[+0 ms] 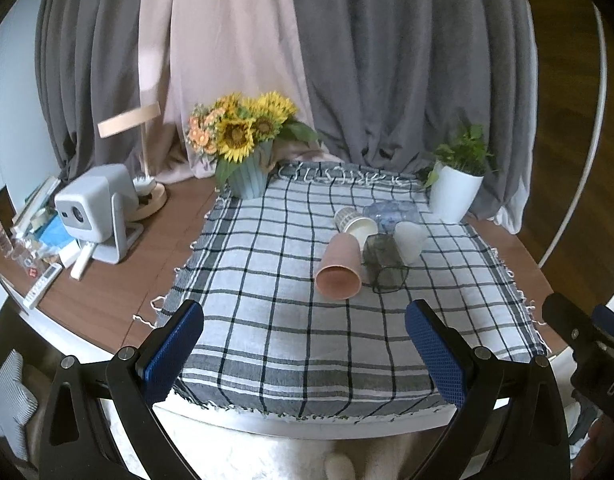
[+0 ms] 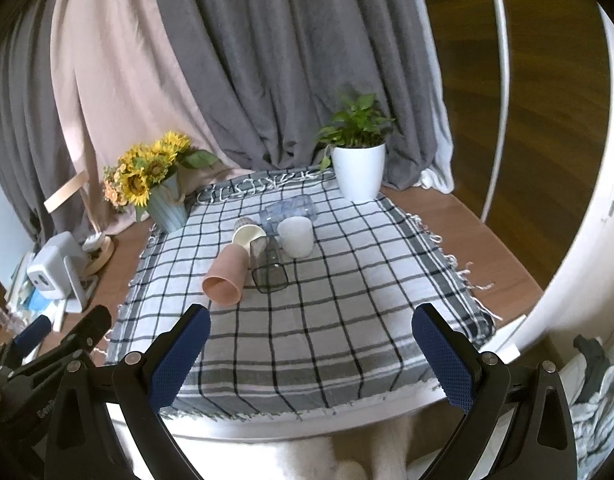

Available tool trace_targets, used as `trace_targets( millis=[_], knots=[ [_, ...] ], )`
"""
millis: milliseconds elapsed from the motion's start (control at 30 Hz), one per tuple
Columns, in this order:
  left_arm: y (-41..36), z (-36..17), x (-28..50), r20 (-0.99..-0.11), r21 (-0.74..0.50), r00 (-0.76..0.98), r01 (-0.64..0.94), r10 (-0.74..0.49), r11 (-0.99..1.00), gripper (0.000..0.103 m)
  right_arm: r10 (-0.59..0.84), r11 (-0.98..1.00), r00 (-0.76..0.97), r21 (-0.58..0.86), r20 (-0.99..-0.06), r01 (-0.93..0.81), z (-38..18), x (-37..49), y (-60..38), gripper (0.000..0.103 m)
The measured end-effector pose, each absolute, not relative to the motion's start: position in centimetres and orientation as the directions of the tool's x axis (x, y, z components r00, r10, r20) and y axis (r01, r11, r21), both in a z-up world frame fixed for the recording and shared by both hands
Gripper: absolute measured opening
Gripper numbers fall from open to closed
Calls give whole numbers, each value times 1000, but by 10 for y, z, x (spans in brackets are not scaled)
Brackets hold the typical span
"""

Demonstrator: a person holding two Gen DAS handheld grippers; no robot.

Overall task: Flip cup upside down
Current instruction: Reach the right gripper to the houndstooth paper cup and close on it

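Several cups lie on their sides in a cluster on the checked cloth (image 1: 267, 320). A pink cup (image 1: 341, 266) (image 2: 227, 270) points its mouth toward me. A dark clear glass (image 1: 383, 262) (image 2: 269, 266) lies beside it. A paper cup (image 1: 355, 222) (image 2: 249, 234), a white cup (image 1: 409, 240) (image 2: 295, 236) and a clear plastic cup (image 1: 393, 210) (image 2: 289, 208) lie behind. My left gripper (image 1: 305, 354) is open and empty above the cloth's near edge. My right gripper (image 2: 311, 354) is open and empty, also short of the cups.
A sunflower vase (image 1: 247, 176) (image 2: 167, 208) stands at the cloth's back left, a potted plant (image 1: 455, 192) (image 2: 357, 172) at the back right. A small projector (image 1: 95, 210), a lamp and clutter fill the table's left side. Curtains hang behind.
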State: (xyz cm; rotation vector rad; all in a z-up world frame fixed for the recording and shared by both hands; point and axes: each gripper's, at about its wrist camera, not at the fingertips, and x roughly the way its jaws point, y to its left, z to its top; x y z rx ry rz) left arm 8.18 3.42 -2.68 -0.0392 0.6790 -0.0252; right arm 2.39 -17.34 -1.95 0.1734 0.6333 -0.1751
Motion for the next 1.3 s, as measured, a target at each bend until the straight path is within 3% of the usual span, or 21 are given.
trace_targets(
  millis=[300, 600, 1033, 1300],
  knots=[
    [38, -56, 163, -710, -88, 704, -92, 2, 992, 103, -11, 988, 746, 106, -665, 109, -37, 123, -171, 102],
    [48, -86, 243, -788, -54, 606, -242, 108, 969, 103, 69, 997, 677, 77, -733, -18, -59, 240, -163, 102],
    [80, -120, 341, -868, -22, 480, -286, 123, 958, 103, 147, 988, 507, 105, -849, -111, -89, 379, -134, 101],
    [98, -146, 381, -903, -64, 422, -313, 78, 948, 103, 223, 972, 349, 181, -910, -150, -126, 445, -115, 88]
  ],
)
